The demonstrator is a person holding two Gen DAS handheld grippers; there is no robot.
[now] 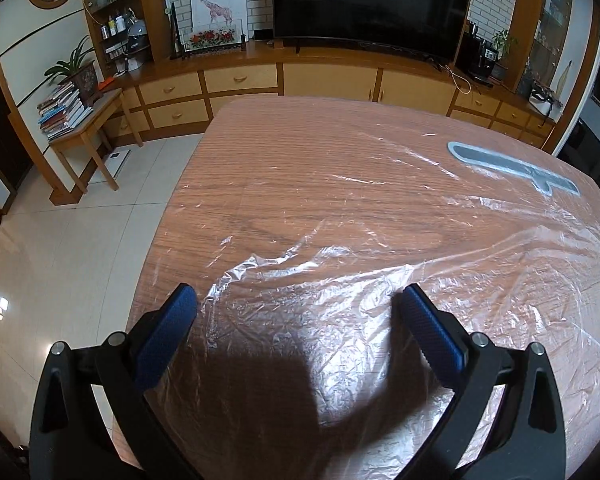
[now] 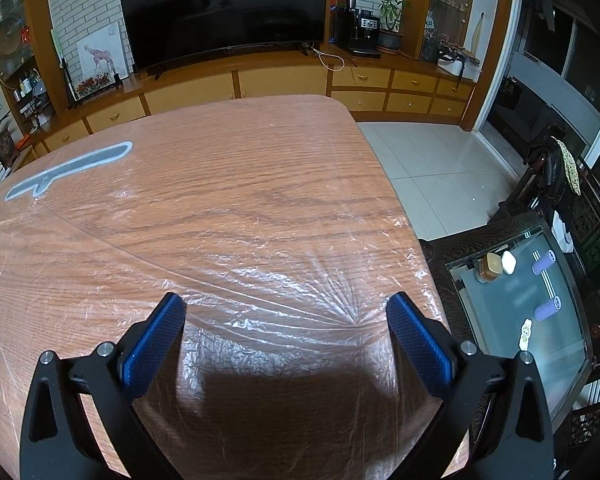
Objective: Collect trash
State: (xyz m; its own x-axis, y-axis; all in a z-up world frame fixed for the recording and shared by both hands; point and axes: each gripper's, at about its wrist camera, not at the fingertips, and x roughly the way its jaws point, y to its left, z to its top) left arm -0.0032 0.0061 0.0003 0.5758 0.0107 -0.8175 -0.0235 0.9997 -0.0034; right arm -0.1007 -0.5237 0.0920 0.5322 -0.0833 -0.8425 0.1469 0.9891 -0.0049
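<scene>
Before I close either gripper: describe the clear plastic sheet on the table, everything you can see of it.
The clear plastic sheet is thin, transparent film spread over the wooden table, whose grain shows through. It lies flat farther away and is crumpled and glossy near both grippers. In the right wrist view, creases radiate from a pinched point near the table's right edge. A grey knife-shaped mark shows at its far side. The open left gripper and right gripper straddle it, holding nothing.

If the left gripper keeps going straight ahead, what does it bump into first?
Probably the crinkly clear plastic sheet covering the wooden table. The open left gripper points forward and down at it, though depth is unclear.
</scene>
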